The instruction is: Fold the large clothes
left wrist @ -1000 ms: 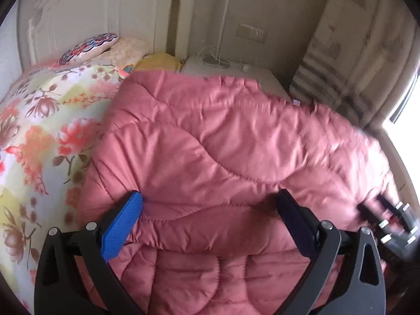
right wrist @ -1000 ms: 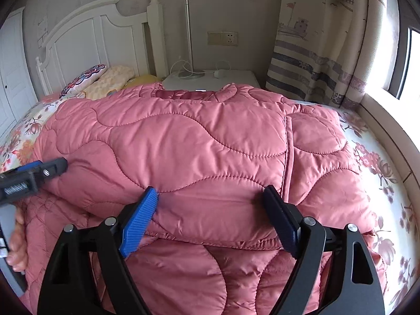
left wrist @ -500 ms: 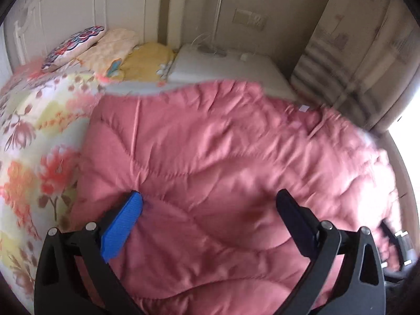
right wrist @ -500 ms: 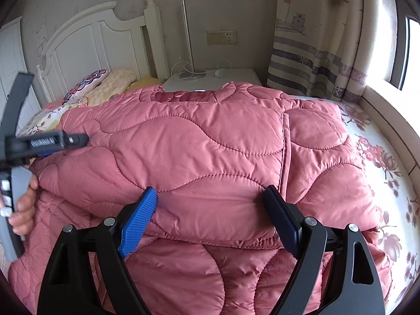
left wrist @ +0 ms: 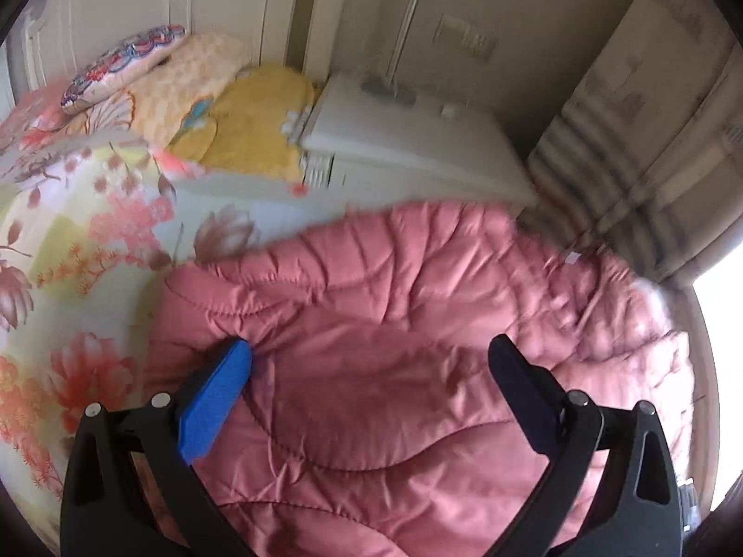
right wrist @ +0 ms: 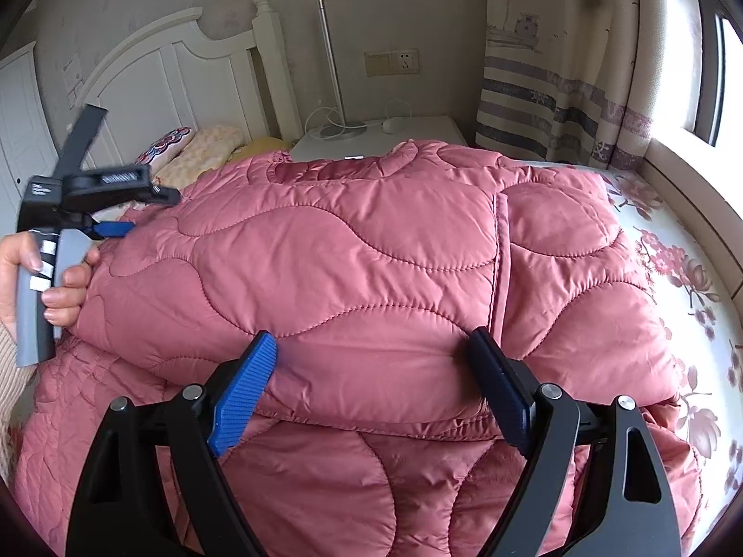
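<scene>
Pressing down a fold, judged: right gripper [right wrist: 371,366], jaws wide, straddles the doubled edge of the pink quilted padded coat [right wrist: 371,250] on the floral bedsheet [right wrist: 673,278]; pads just beside the fabric, grip uncertain. Left gripper [left wrist: 371,366], jaws wide and empty, hovers over the coat's left end. Next: pinch that end, fold across.

The left-wrist view is motion-blurred: the curtain [left wrist: 650,116], wall socket [left wrist: 466,42] and far edge of the coat [left wrist: 394,325] are smeared. In the right-wrist view the left gripper [right wrist: 109,227] is blurred, its fingertips barely distinguishable. The coat's near part runs past the bottom edge, behind both grippers' black frames.
</scene>
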Available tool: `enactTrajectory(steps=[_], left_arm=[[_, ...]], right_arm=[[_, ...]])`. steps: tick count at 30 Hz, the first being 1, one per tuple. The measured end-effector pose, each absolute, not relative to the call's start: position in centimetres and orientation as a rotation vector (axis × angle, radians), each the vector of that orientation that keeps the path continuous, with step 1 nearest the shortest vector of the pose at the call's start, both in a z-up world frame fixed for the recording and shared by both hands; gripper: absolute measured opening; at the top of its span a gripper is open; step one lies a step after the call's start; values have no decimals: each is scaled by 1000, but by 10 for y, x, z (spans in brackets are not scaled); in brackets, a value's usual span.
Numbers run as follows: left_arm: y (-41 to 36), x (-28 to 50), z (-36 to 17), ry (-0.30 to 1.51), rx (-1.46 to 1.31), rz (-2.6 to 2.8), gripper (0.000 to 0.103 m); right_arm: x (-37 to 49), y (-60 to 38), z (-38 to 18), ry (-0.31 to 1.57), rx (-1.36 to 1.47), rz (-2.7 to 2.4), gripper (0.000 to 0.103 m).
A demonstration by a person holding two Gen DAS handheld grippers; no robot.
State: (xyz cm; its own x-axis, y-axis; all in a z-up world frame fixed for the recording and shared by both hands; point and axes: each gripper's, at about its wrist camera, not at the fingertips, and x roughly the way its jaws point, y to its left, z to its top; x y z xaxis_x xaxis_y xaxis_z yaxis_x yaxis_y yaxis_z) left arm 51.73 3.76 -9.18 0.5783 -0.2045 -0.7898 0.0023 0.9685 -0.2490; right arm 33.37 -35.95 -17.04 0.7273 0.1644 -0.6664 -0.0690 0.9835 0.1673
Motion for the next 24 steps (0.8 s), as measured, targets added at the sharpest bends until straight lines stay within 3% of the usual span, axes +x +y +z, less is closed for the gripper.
enactTrajectory(steps=[6, 14, 24], left_arm=[[54, 524, -108, 971, -266, -94, 101], [28, 427, -72, 744, -144, -82, 101], [-10, 368, -104, 827, 64, -45, 101]], right_arm=[[334, -360, -171, 747, 139, 135, 81], [334, -361, -171, 749, 149, 136, 82], [335, -360, -172, 752, 137, 131, 83]])
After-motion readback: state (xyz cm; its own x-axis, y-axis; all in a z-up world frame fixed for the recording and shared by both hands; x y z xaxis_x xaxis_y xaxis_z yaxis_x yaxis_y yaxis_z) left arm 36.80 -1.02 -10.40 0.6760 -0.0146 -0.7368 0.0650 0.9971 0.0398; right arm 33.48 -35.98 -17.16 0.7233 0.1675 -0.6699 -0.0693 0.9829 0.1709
